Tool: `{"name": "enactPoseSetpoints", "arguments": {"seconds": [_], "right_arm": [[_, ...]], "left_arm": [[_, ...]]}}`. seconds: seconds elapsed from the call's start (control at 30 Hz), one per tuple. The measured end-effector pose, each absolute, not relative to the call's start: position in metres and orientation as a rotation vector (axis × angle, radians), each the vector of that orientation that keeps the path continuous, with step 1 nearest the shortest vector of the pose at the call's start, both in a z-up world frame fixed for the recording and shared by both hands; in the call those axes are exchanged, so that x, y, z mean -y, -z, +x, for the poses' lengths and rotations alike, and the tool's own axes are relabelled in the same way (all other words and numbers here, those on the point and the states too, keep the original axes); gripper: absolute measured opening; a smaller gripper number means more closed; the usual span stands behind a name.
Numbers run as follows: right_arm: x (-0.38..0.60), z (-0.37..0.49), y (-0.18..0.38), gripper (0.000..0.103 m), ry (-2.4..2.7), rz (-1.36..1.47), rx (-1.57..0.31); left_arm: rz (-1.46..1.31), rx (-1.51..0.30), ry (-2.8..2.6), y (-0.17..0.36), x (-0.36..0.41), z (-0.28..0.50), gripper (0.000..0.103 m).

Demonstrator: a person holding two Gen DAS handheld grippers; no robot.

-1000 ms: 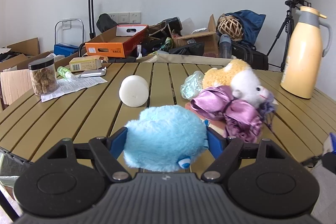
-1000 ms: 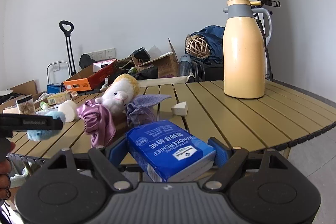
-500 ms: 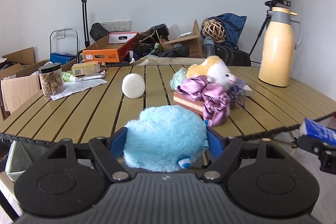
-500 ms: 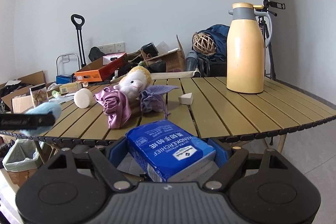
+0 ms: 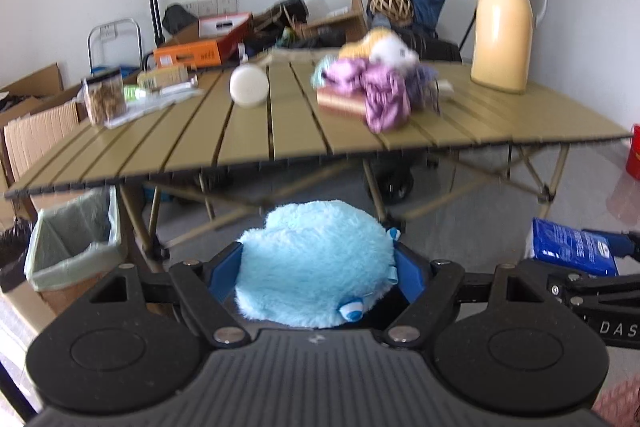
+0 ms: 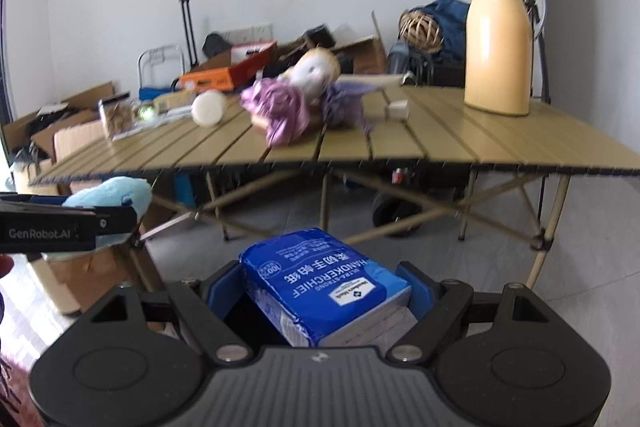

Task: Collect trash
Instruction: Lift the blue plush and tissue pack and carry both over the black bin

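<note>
My left gripper (image 5: 318, 263) is shut on a fluffy light-blue plush toy (image 5: 312, 259), held below and in front of the slatted table's (image 5: 248, 147) front edge. My right gripper (image 6: 320, 283) is shut on a blue handkerchief tissue pack (image 6: 324, 281), also below table height. The tissue pack also shows at the right of the left wrist view (image 5: 572, 251), and the plush toy shows at the left of the right wrist view (image 6: 110, 193). A bin lined with a pale green bag (image 5: 74, 239) stands on the floor under the table's left end.
On the table lie a white roll (image 5: 248, 85), a jar of snacks (image 5: 103, 101), papers, purple cloth (image 5: 384, 95) over a box, a plush lamb (image 5: 384, 47) and a cream thermos jug (image 5: 504, 27). Cardboard boxes and clutter stand behind and to the left.
Both grippers have pulled back from the table and dropped below its top, still holding their loads. The bin and table legs have come into view.
</note>
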State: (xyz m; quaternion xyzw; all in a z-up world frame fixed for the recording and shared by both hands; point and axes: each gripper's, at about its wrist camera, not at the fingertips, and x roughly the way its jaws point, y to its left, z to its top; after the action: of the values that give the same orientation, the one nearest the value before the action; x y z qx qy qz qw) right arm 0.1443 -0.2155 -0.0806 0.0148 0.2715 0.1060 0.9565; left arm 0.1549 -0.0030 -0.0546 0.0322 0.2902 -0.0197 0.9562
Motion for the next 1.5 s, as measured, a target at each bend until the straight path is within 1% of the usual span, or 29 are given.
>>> {"name": "enactPoseSetpoints", "arguments": {"seconds": [0.3,0.53,0.9,1.23,1.5], "right_arm": [[0.198,0.125,0.109,0.082,-0.252,-0.016,-0.674],[0.192,0.122,0.132,0.082,-0.245,-0.038,-0.773],[0.193,0.136,0.168,0.082,-0.205,-0.039,-0.883],[0.203,0.148,0.185,0.082,-0.156,-0.022,-0.941],[0.224,0.161,0.187,0.082,-0.086,-0.004,-0.936]], "left_arm": [[0.102,-0.721,0.022,0.094,-0.002,0.136,0.079],[0.139,-0.762,0.016,0.110,0.002,0.127,0.079],[0.158,-0.856,0.023,0.144,0.006,0.138,0.079],[0.162,-0.906,0.047,0.155,0.014,0.152,0.079],[0.170,-0.907,0.098,0.154,0.036,0.176,0.079]]}}
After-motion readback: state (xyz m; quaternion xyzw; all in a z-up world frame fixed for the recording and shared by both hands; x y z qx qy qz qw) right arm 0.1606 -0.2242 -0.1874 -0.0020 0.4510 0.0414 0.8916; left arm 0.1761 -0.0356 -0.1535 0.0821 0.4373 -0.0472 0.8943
